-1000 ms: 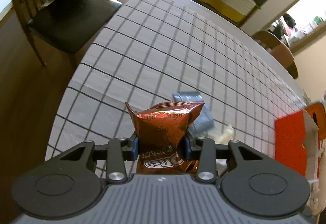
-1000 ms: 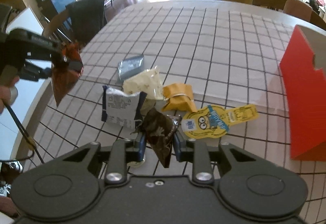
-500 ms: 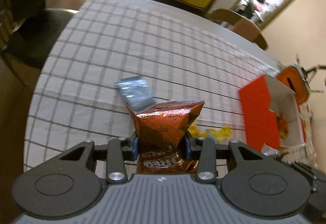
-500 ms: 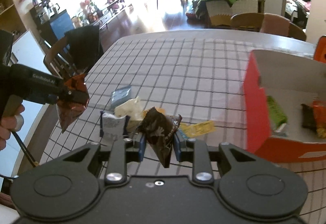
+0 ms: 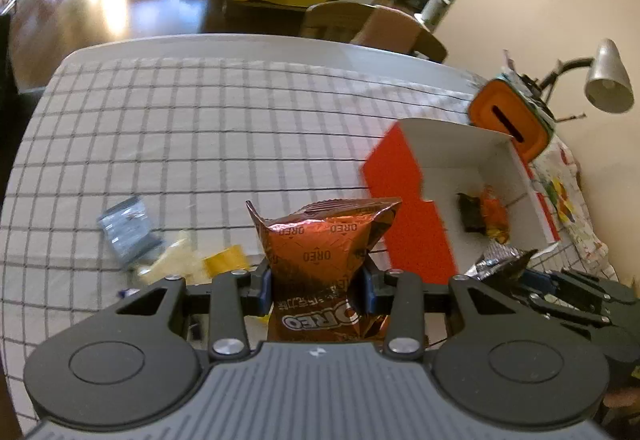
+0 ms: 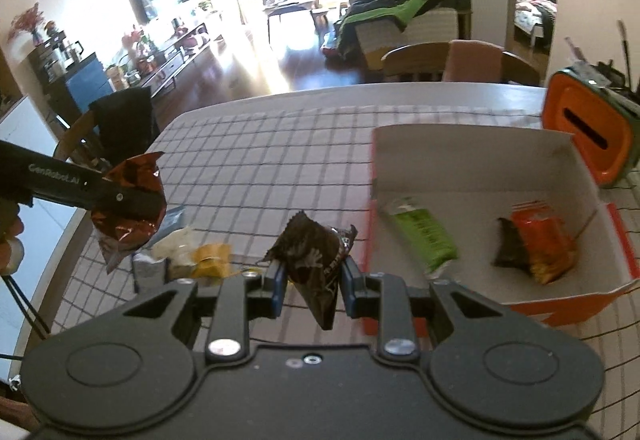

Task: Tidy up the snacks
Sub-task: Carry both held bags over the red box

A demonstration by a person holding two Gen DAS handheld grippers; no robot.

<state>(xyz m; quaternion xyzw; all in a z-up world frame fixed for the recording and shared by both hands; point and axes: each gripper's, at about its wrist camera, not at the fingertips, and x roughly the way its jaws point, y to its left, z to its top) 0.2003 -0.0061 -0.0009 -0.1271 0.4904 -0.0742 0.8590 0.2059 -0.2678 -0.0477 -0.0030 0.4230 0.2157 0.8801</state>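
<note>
Both tongs loaded. My left gripper (image 5: 316, 286) is clamped on the copper Oreo packet (image 5: 320, 252), held upright, crimped top edge pointing far. My right gripper (image 6: 313, 282) is clamped on a dark brown packet (image 6: 316, 260), pointed end hanging down toward me. Both packets are off the table.

Target is the orange box (image 6: 472, 148), open top, white inside. It already holds a green packet (image 6: 424, 234) along the left wall and an orange packet (image 6: 546, 244) with a small dark one (image 6: 507, 246) touching it toward the right.

Key relation: in the right wrist view the box sits just right and far of the right gripper, its near-left corner just beside the tips. In the left wrist view the box is well to the right and farther off, with the orange side wall between the Oreo packet and the cavity. So my right hand is clearly nearer; I'd judge it drops first, into the bare floor between the green packet and the orange one. The left has to cross right and clear that wall.

Risk: both tongs converge on one opening, so go one at a time.

Still loose on the checked tablecloth (image 6: 280, 144), to the left: a grey-blue packet (image 5: 128, 228), a pale packet (image 6: 176, 246), a yellow packet (image 6: 210, 260). Task is partway, my estimate.
</note>
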